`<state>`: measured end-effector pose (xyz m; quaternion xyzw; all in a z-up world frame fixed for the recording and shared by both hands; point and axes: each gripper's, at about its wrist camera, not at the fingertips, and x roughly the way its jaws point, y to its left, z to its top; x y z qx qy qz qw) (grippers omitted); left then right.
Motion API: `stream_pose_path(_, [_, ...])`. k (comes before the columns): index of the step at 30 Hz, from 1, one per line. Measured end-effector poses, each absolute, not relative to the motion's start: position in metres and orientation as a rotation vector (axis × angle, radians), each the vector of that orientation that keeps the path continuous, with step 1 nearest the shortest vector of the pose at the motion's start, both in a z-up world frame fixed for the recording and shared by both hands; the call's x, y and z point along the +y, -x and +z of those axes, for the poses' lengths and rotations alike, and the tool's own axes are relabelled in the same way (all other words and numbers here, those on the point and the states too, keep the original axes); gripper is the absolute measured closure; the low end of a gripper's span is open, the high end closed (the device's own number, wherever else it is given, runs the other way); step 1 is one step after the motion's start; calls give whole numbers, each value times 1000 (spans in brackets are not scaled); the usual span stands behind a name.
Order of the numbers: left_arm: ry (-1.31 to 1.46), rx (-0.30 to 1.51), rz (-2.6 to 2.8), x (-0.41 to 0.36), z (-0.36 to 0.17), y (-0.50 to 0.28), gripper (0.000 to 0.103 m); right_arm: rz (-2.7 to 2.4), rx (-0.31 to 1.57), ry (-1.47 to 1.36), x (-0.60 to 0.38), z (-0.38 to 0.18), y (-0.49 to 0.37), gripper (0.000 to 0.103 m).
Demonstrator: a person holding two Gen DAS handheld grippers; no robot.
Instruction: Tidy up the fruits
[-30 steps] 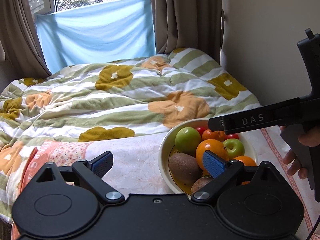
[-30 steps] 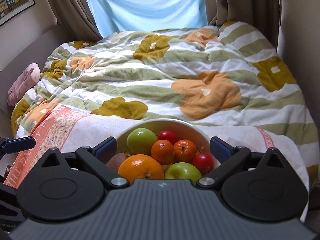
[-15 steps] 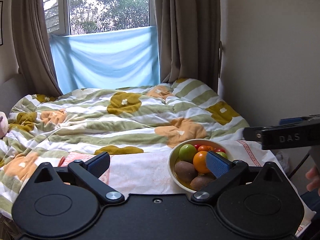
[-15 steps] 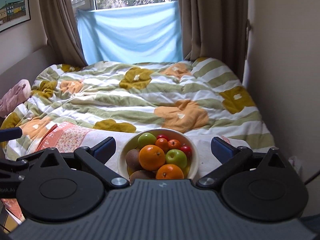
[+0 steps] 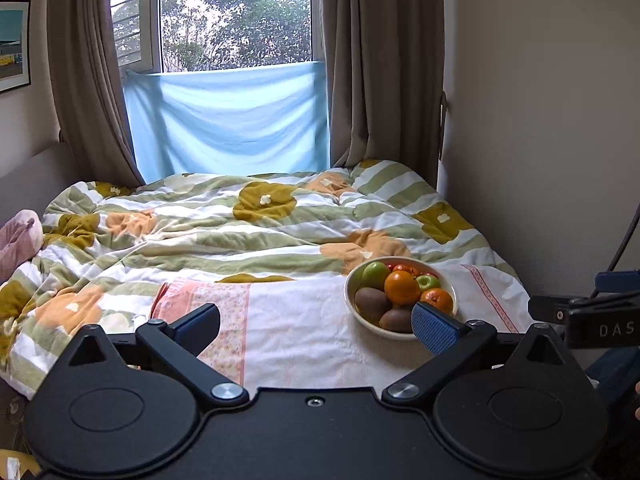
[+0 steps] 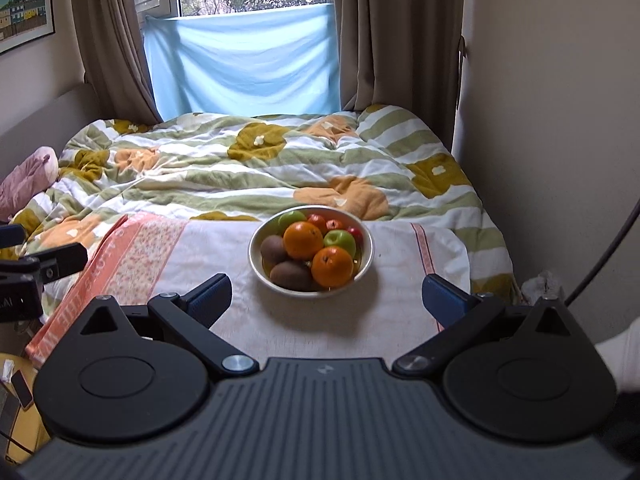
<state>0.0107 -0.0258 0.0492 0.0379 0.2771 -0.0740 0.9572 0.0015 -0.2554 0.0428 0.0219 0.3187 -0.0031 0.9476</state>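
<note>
A white bowl point(image 6: 256, 268) point(image 5: 351, 308) sits on a white and pink towel point(image 6: 224, 248) point(image 5: 296, 312) at the foot of the bed. It holds oranges point(image 6: 333, 266), green apples point(image 6: 340, 240), kiwis point(image 6: 291, 275) and small red fruits point(image 6: 335, 224). My right gripper point(image 6: 326, 300) is open and empty, held back from the bowl, which lies between its fingers further ahead. My left gripper point(image 5: 316, 328) is open and empty, with the bowl ahead to its right, partly behind the right fingertip point(image 5: 434, 327).
A flowered quilt point(image 6: 260, 160) covers the bed behind the towel. A wall point(image 6: 560, 120) runs along the right side. A pink soft toy point(image 6: 24, 180) lies at the left. Curtains and a blue cloth point(image 6: 240, 64) hang at the window behind.
Both grippers have pulled back and up from the bowl, which now looks smaller and further away. Both stay open and empty.
</note>
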Motion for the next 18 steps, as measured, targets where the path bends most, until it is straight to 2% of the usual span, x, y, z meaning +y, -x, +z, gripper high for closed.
stream_pose_path(18, [-100, 537, -147, -20, 55, 29, 0, -2, 630, -61, -242, 49, 40, 0])
